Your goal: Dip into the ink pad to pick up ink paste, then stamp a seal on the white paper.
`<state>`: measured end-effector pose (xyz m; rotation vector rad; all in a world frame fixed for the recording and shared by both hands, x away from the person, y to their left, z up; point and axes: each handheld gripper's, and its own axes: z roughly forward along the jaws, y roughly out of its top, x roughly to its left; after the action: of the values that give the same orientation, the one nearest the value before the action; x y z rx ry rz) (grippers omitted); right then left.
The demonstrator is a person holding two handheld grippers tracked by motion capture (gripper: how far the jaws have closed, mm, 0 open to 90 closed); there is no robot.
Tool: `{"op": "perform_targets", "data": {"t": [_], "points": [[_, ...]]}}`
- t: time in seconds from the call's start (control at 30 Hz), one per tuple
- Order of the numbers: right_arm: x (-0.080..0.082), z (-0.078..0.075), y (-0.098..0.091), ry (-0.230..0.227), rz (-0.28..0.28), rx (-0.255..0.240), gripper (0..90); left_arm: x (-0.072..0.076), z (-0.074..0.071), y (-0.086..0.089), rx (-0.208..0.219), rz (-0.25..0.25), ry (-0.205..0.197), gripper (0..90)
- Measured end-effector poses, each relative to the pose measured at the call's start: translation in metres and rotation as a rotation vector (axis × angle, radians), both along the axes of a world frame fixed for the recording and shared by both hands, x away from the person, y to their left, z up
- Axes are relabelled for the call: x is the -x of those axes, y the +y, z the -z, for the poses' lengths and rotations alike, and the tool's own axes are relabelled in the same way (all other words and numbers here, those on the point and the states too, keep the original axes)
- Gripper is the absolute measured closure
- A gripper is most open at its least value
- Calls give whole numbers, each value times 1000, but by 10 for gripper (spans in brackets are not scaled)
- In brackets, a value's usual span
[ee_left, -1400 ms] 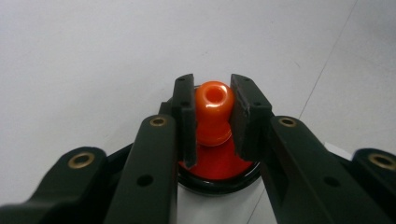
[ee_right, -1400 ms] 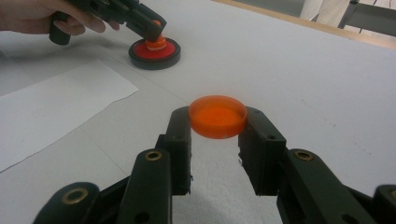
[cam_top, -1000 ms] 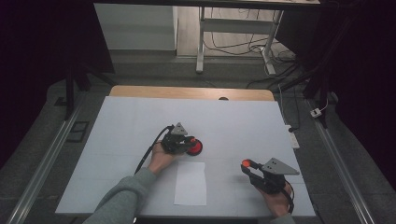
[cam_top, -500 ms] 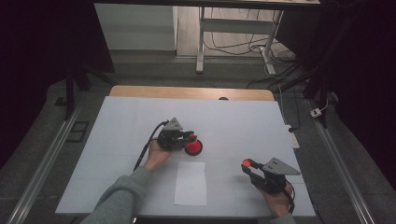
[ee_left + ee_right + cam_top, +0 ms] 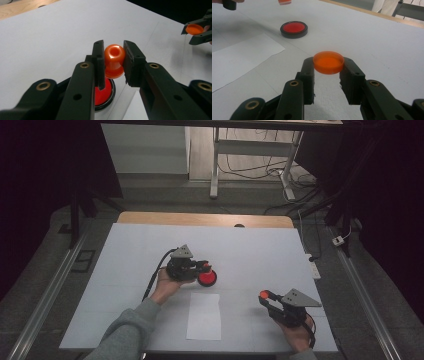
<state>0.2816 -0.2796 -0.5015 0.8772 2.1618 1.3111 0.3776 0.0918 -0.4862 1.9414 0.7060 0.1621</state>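
The small glossy orange plastic knob-handled stamp [image 5: 114, 60] looked light, hard & slick; the left gripper [image 5: 200, 266] had its jaws clamped on the round head, just above the round black-rimmed red ink pad [image 5: 207, 278], wrist level. Right gripper [image 5: 266, 297], well right of the pad, pinched the shallow orange plastic cap [image 5: 328, 62] by its rim.

room: dark | floor: grey carpet [image 5: 155, 195] | furniture: white metal-legged desk frame [image 5: 215, 165] | cables: black tangle [image 5: 250, 170]
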Motion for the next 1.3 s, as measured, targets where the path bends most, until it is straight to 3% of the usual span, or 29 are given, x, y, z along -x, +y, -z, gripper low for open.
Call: {"op": "perform_targets", "data": {"t": [0.73, 1.3], "points": [[-1, 0, -1, -1, 2, -2, 646, 12, -15, 12, 18, 13, -15, 722], [-1, 1, -1, 0, 2, 0, 645, 22, -18, 14, 5, 68, -20, 722]]}}
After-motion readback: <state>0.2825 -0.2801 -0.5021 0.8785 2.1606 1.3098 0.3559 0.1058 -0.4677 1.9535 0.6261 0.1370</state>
